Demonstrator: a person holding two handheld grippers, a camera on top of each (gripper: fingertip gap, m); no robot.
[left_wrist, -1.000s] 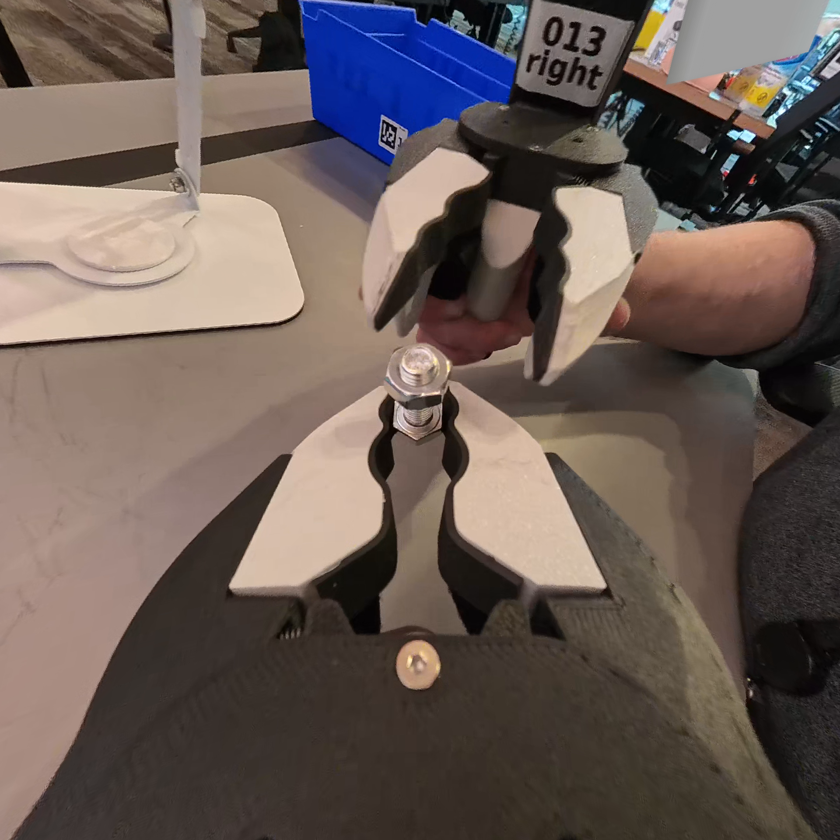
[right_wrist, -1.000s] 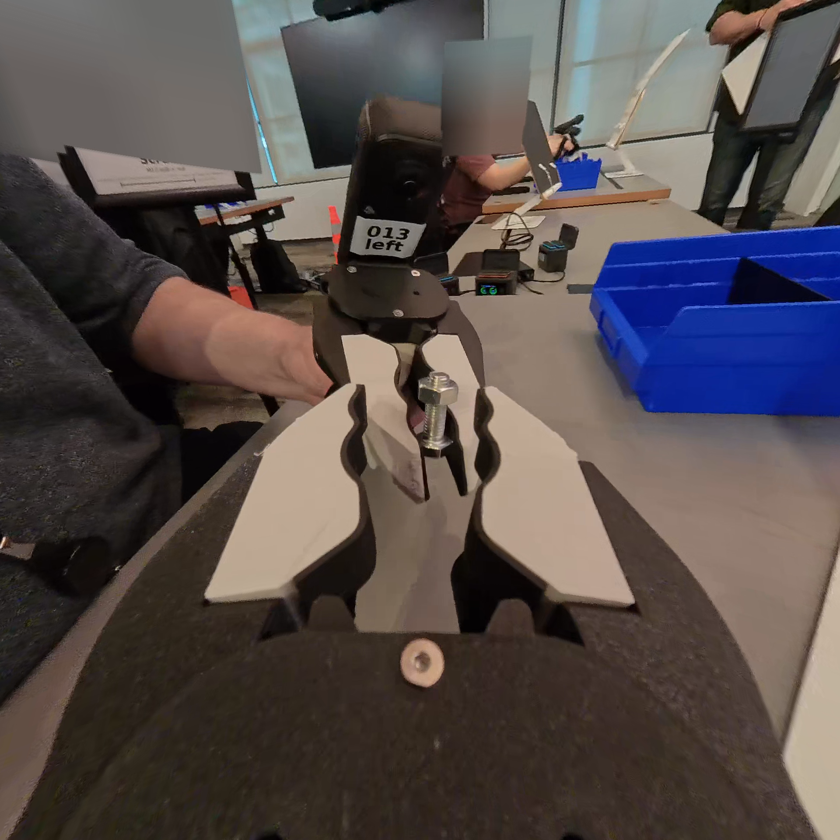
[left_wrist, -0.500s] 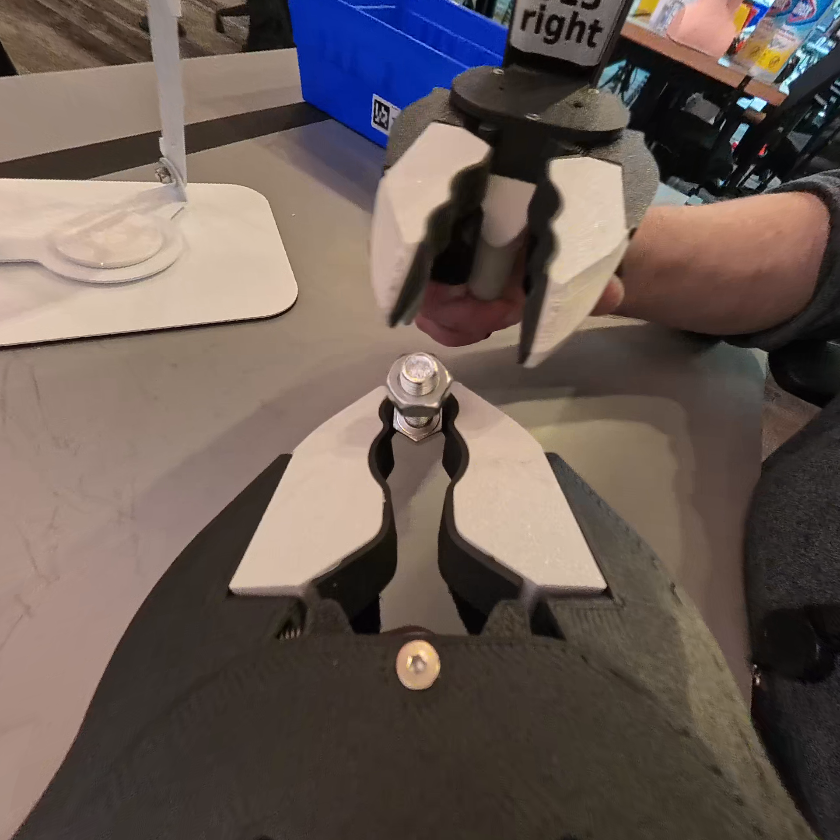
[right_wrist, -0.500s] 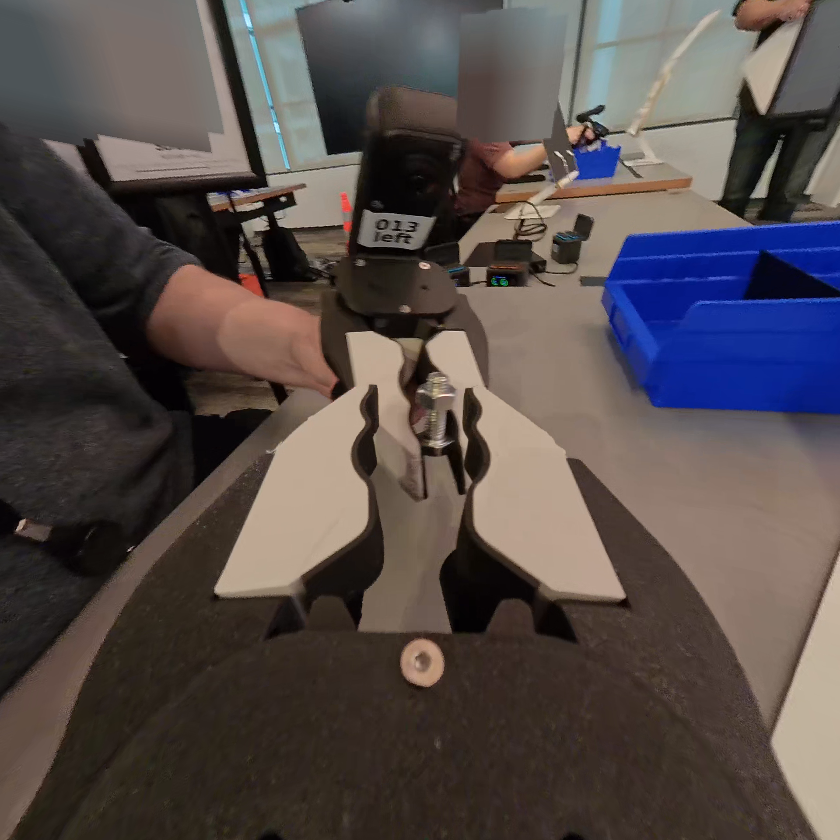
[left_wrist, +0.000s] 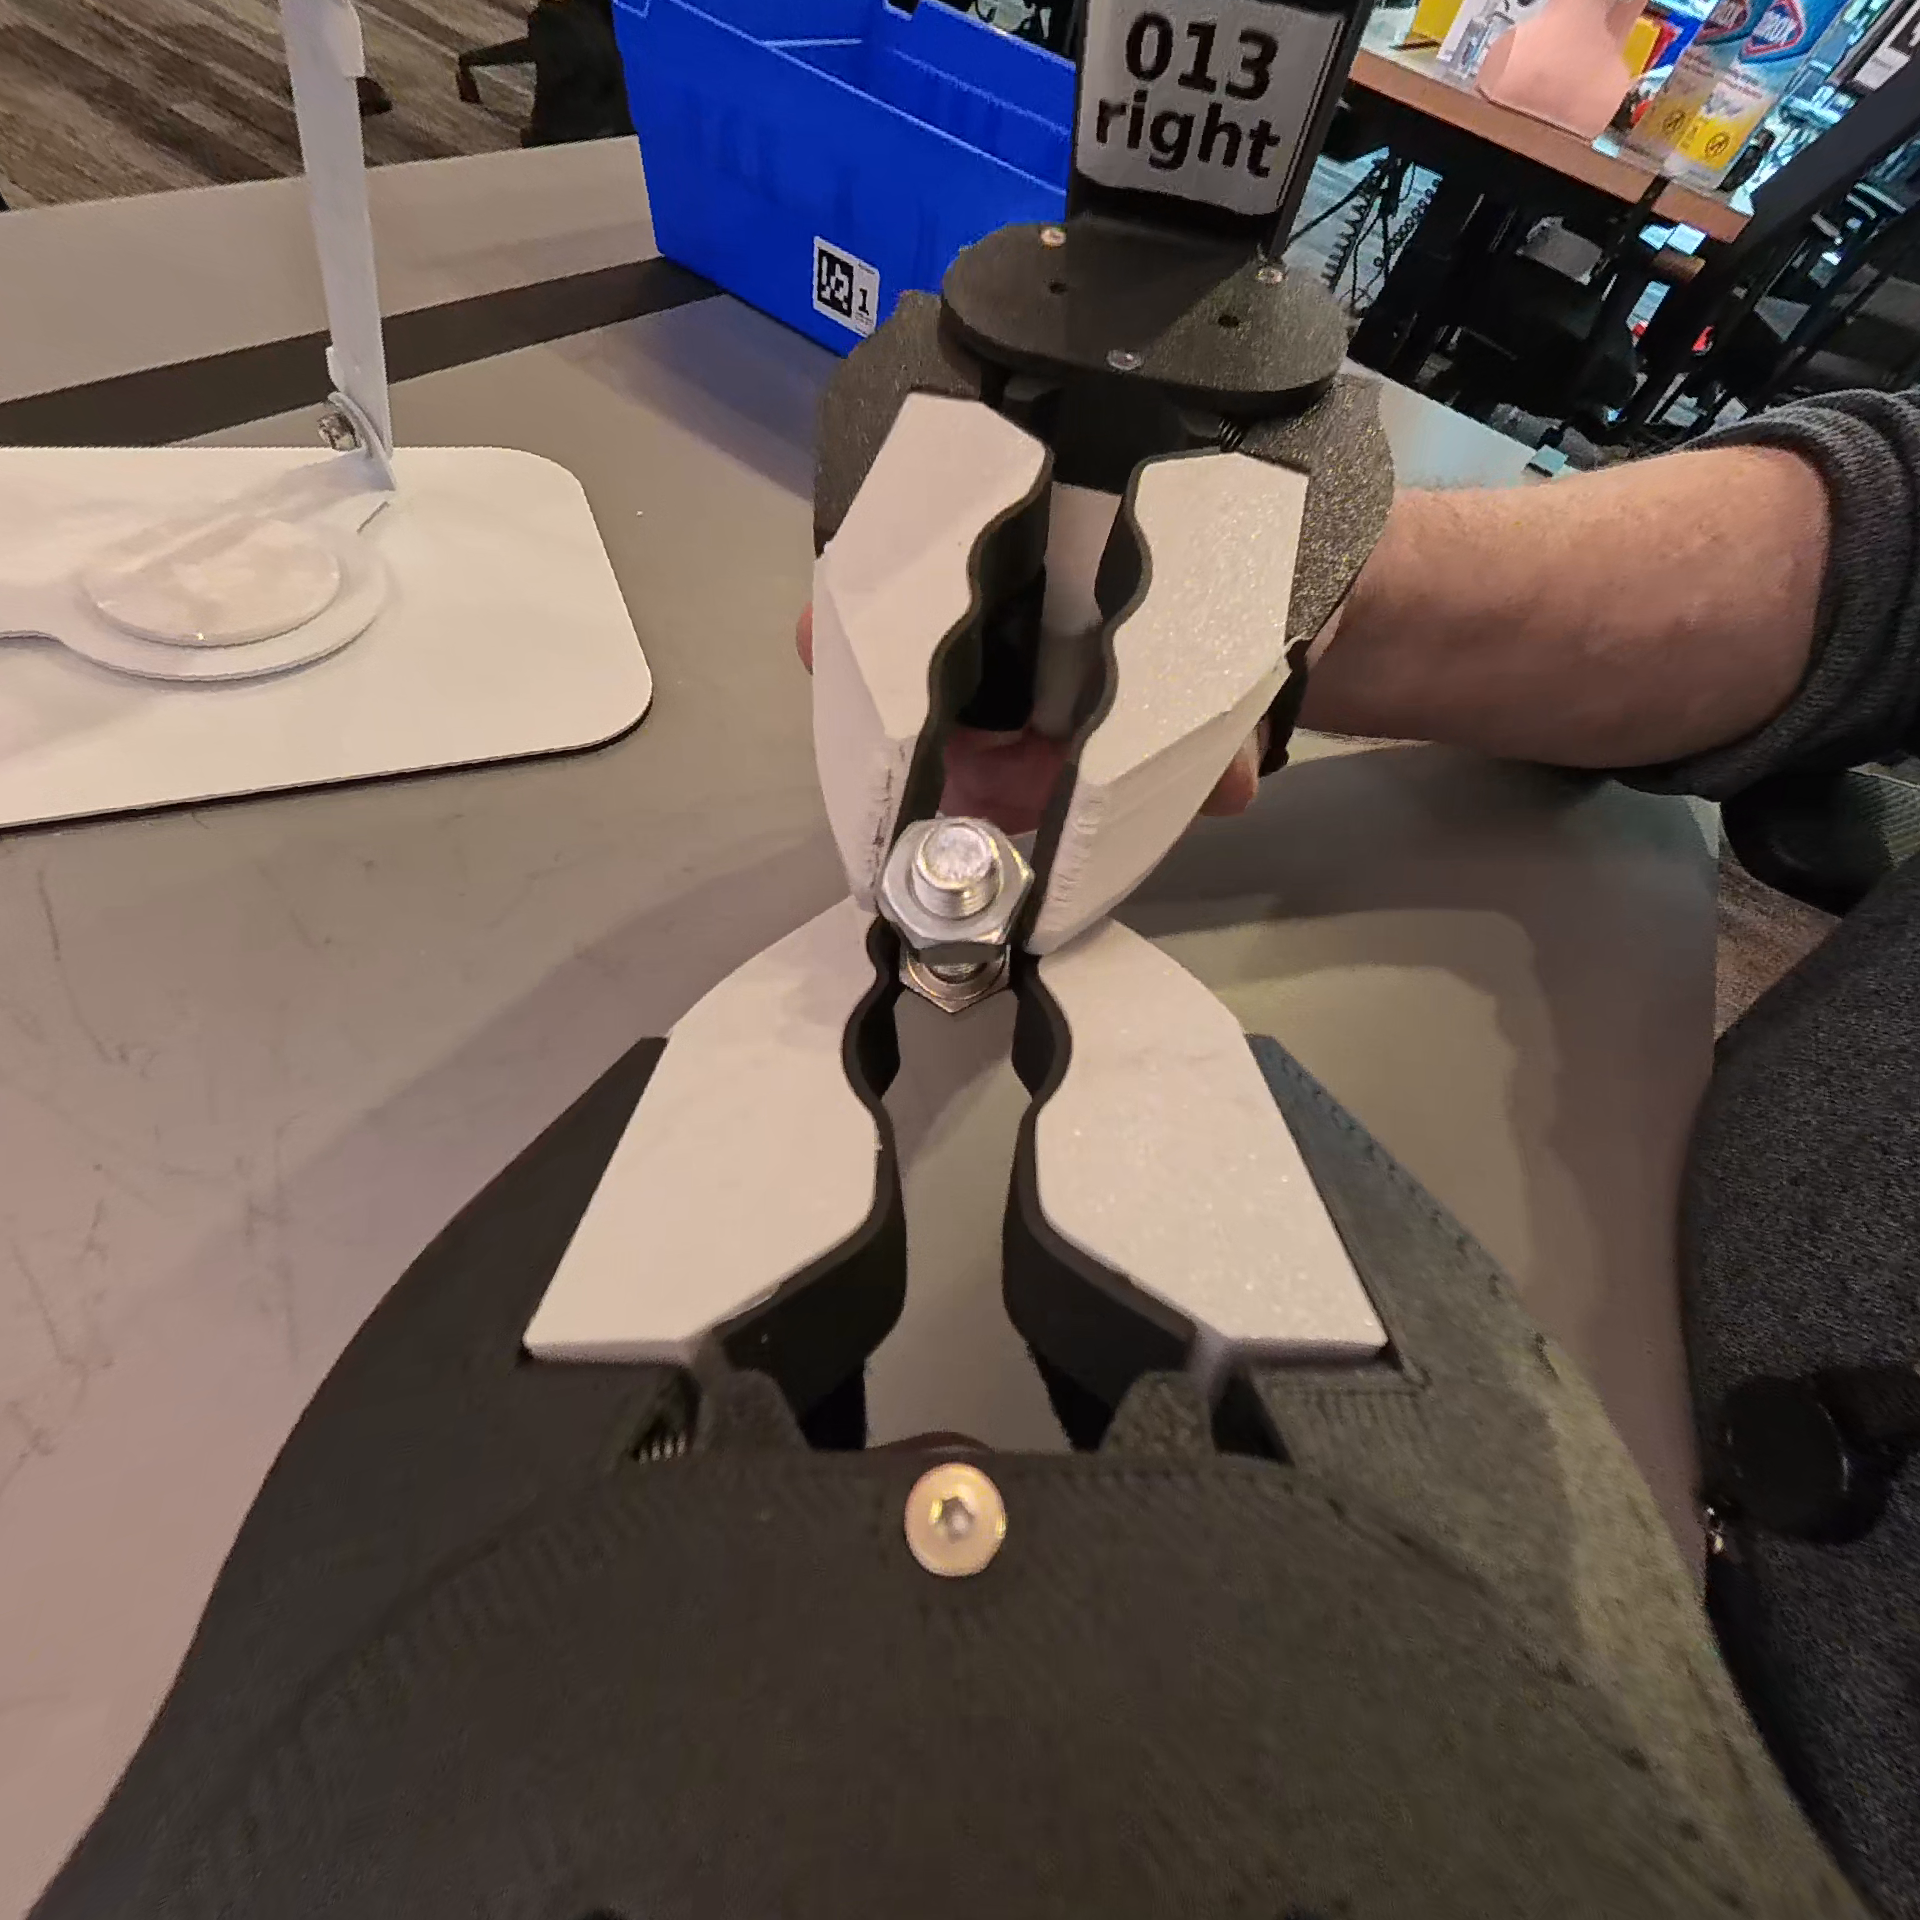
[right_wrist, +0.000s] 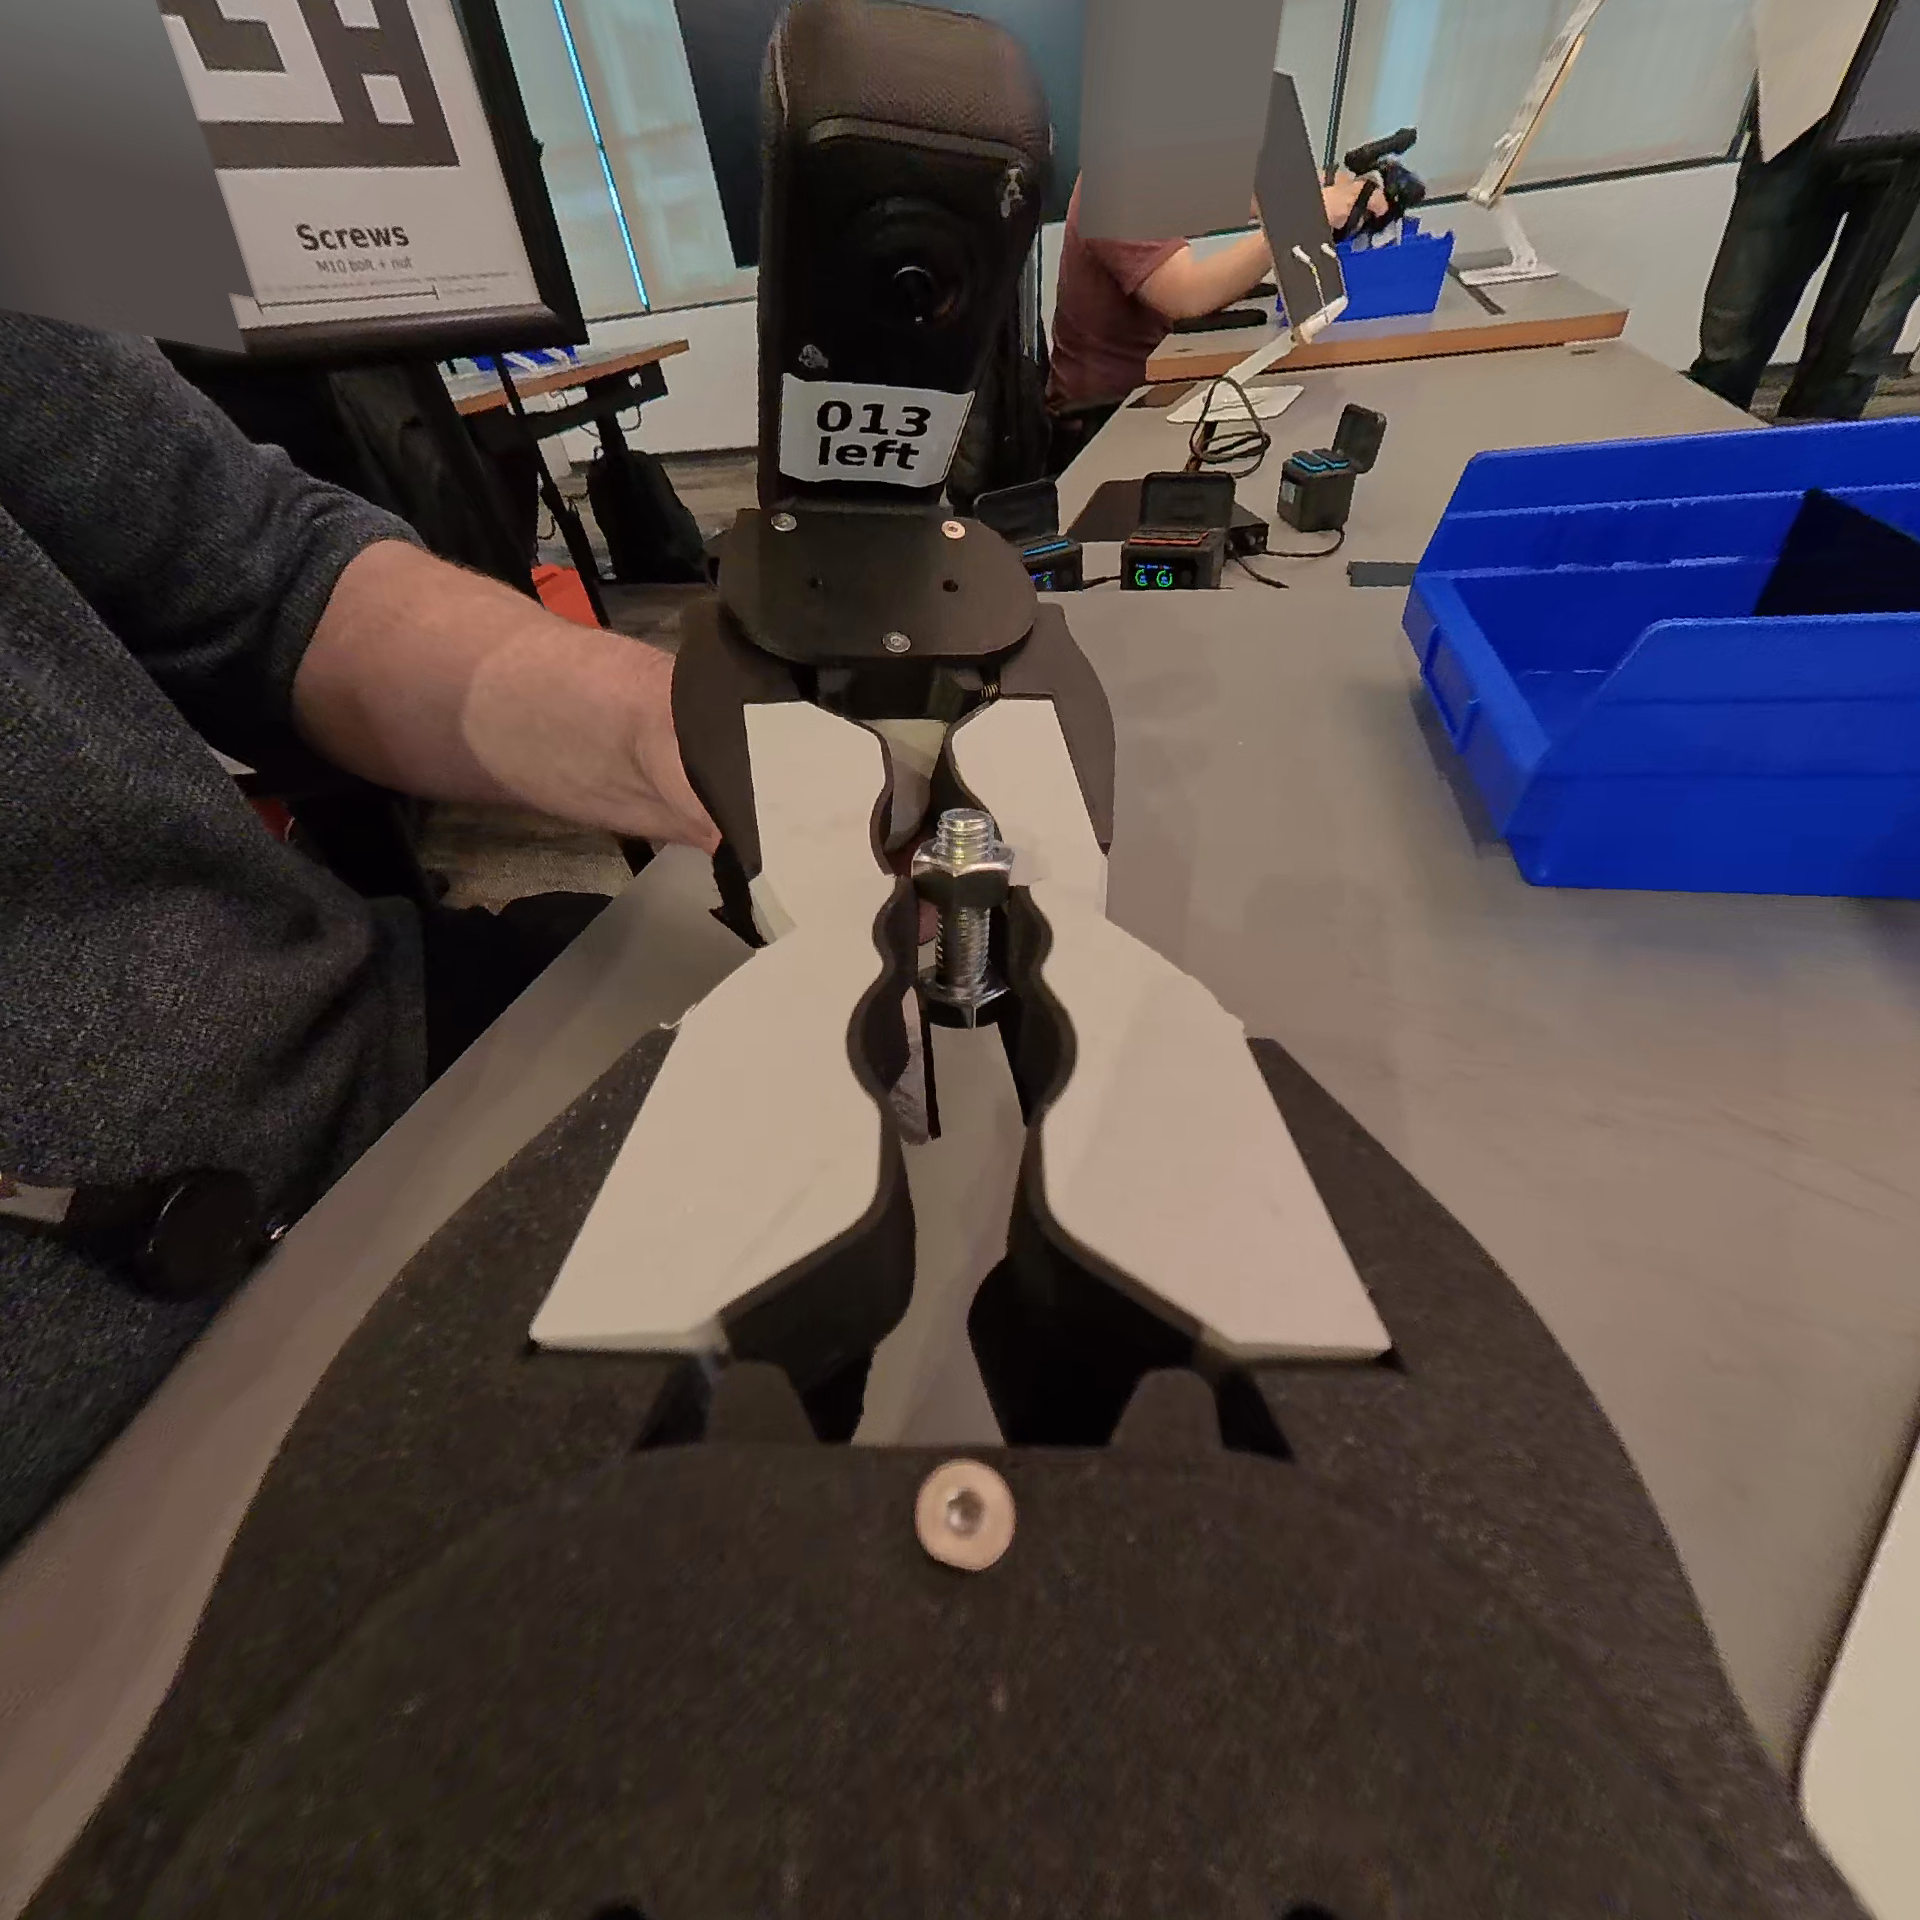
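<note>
I read even, bright indoor light; soft shadows lie on the tabletop. Fisheye bending at edges. Background windows glare slightly; foreground sharp.

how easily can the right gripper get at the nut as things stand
Easily, it seems: the right gripper already has its fingertips closed on the nut, which sits clear above the left gripper holding the bolt head.

— Which colours are seen?
— A silver bolt and nut, white-faced black fingers, a blue bin, a grey table.
— Any pattern?
— Faint marbling is seen there.
</note>
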